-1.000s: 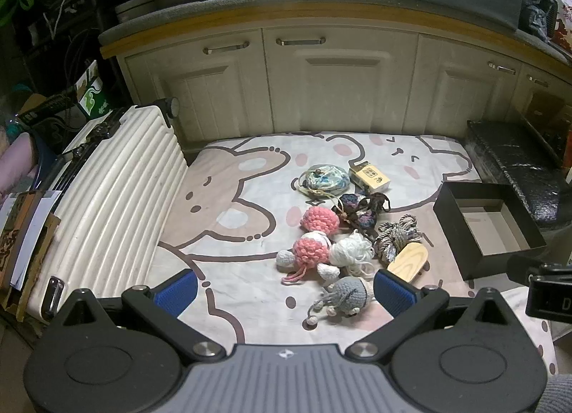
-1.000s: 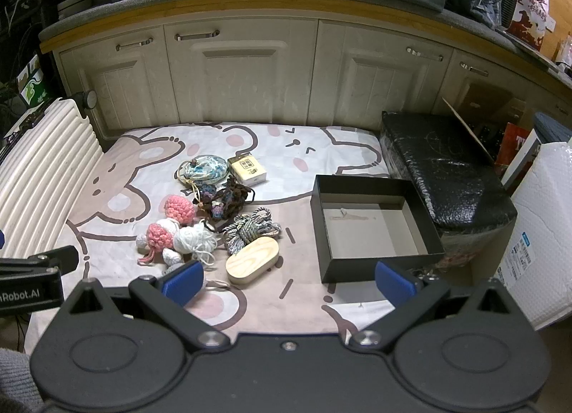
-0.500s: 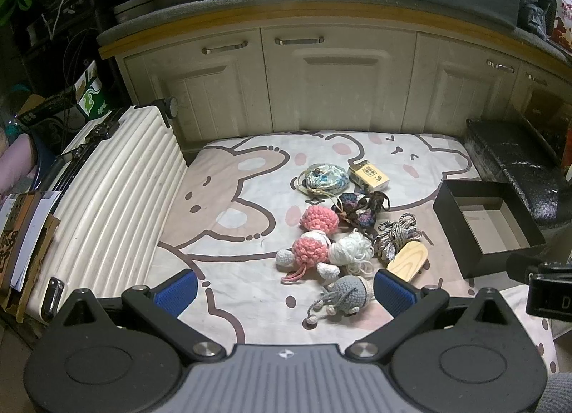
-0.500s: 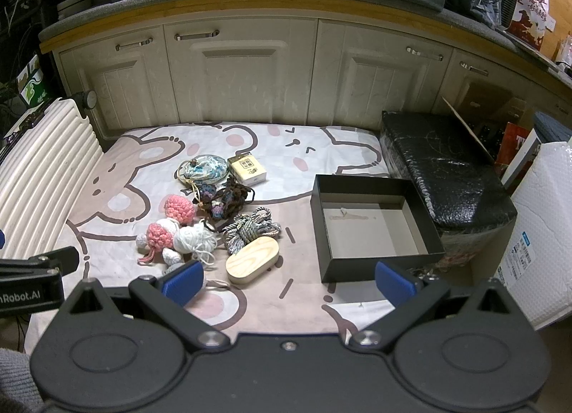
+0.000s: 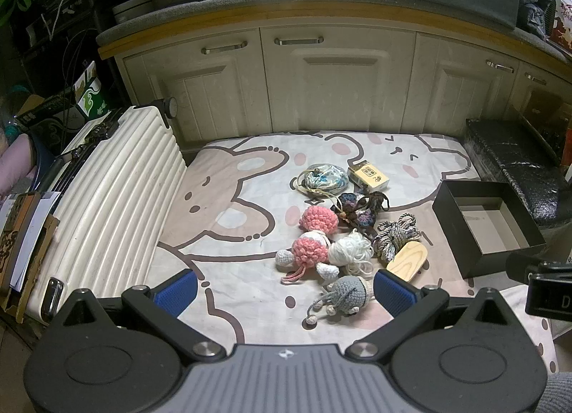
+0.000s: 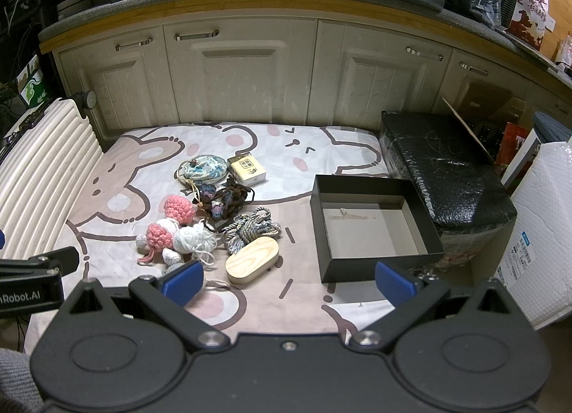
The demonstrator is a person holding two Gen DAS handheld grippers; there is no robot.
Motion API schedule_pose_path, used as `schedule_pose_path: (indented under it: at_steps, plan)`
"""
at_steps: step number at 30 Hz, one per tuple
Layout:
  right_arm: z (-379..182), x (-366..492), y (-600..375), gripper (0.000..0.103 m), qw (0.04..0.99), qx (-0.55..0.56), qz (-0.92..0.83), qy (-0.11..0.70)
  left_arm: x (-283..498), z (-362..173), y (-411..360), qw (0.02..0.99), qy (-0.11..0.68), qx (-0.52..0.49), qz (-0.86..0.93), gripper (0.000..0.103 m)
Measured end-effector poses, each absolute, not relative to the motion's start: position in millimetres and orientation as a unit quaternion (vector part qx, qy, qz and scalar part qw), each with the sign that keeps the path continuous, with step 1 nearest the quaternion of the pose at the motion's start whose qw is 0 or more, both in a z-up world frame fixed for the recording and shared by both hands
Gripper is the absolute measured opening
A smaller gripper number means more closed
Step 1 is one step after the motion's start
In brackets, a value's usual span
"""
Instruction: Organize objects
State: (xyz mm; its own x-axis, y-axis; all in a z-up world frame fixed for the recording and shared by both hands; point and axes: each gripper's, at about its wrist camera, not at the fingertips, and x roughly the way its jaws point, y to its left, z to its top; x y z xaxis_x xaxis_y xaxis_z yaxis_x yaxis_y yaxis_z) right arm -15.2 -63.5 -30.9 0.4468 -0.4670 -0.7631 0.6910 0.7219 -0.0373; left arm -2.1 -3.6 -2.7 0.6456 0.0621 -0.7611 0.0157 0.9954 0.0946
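Right wrist view: wooden oval case [image 6: 252, 260] lies on the mat just left of the empty black box [image 6: 375, 229], long axis running toward it. Right gripper [image 6: 287, 282] gapes wide, empty, nearer than the left gripper [image 5: 284, 291], likewise agape.

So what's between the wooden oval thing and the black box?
Nothing. In the right wrist view, only bare bunny-print blanket separates the wooden oval from the black box; a short brown mark is printed there.
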Motion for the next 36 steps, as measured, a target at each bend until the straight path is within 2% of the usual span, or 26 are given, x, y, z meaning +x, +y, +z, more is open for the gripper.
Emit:
schedule_pose_path:
  at_steps: [36]
  plan:
    - [-30.3, -16.0, -65.0, 0.103, 0.837, 0.144, -0.348, 0.397, -1.9, -2.6, -3.5, 0.906, 0.421, 0.047, 0.012, 0.103]
